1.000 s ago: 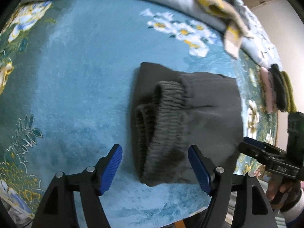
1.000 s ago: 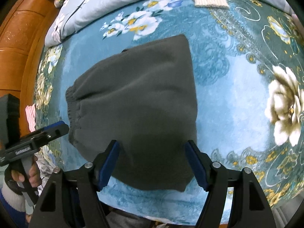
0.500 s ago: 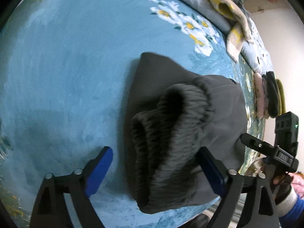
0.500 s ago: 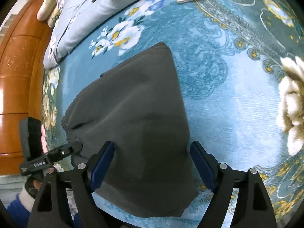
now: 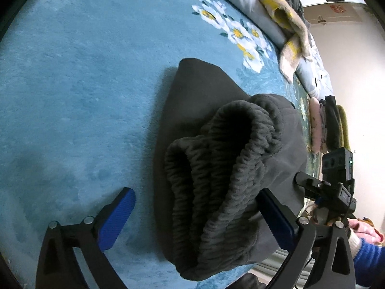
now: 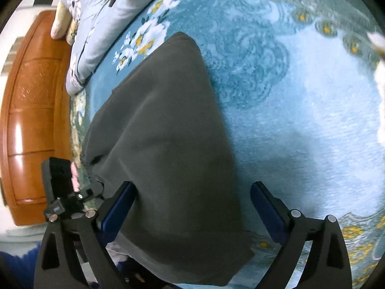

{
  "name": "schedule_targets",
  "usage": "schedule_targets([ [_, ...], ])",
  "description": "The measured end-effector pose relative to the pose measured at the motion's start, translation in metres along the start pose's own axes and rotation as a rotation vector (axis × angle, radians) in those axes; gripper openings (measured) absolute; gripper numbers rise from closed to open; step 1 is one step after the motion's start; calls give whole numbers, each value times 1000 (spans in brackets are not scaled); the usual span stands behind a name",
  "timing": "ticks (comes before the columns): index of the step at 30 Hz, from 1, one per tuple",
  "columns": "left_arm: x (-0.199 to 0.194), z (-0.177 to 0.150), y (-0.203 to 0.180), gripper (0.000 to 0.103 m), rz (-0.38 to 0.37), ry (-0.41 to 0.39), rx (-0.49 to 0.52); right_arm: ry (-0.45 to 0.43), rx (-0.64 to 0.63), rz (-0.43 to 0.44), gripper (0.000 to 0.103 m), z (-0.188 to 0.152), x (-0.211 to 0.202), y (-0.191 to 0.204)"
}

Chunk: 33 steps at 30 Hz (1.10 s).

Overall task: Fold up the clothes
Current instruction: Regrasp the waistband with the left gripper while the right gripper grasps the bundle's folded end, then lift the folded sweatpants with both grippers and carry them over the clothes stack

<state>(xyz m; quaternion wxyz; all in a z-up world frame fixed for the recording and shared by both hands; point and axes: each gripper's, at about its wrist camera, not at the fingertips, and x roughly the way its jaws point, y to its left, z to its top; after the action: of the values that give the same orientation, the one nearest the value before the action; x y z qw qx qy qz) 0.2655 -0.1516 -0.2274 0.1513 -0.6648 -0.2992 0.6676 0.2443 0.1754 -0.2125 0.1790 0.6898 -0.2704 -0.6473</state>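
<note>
Trousers (image 5: 223,159): dark grey, folded, elastic waistband bunched toward left-wrist camera; lying on blue floral blanket (image 5: 79,91) near its near edge.
Left gripper (image 5: 195,212): jaws spread wide, holding nothing; blue pads (image 5: 116,219) either side of waistband, right pad just beside or touching the cloth, cannot tell which.
Right gripper (image 6: 192,207): jaws spread wide, empty; left pad at trousers' (image 6: 166,144) left edge, right pad over bare blanket (image 6: 300,110).
Hand pose: right hand (image 5: 363,228) low at right of left-wrist view, blue sleeve, gripping its handle; both grippers level, pointing across the bed from near edge.
Containers: none visible.
Far right of bed: stack of folded items (image 5: 329,125), pink, dark, olive.
Far edge: pale grey quilt (image 5: 243,2) with beige-and-yellow garment (image 5: 288,26) draped on it.
Far left, right-wrist view: orange wooden headboard (image 6: 31,110).
</note>
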Motion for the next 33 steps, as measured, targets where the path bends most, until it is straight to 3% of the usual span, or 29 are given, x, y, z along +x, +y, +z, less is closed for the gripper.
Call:
schedule_targets([
  [5, 0, 5, -3, 98, -10, -5, -32, 40, 38, 56, 96, 6, 5, -3],
  [7, 1, 7, -7, 92, -21, -8, -22, 48, 23, 73, 85, 9, 5, 0],
  [18, 10, 9, -11, 91, 9, -11, -55, 73, 44, 66, 84, 14, 17, 2],
  [21, 8, 7, -15, 85, 25, -27, -63, 69, 49, 48, 84, 15, 17, 6],
  [25, -1, 1, -27, 72, 41, -44, -43, 64, 30, 29, 70, 12, 8, 16],
  [30, -15, -2, -45, 67, 45, -63, -24, 42, 34, 63, 54, 9, -11, 28],
  [33, -31, -4, -59, 67, 48, -79, 2, 30, 37, 88, 52, 6, -23, 37],
])
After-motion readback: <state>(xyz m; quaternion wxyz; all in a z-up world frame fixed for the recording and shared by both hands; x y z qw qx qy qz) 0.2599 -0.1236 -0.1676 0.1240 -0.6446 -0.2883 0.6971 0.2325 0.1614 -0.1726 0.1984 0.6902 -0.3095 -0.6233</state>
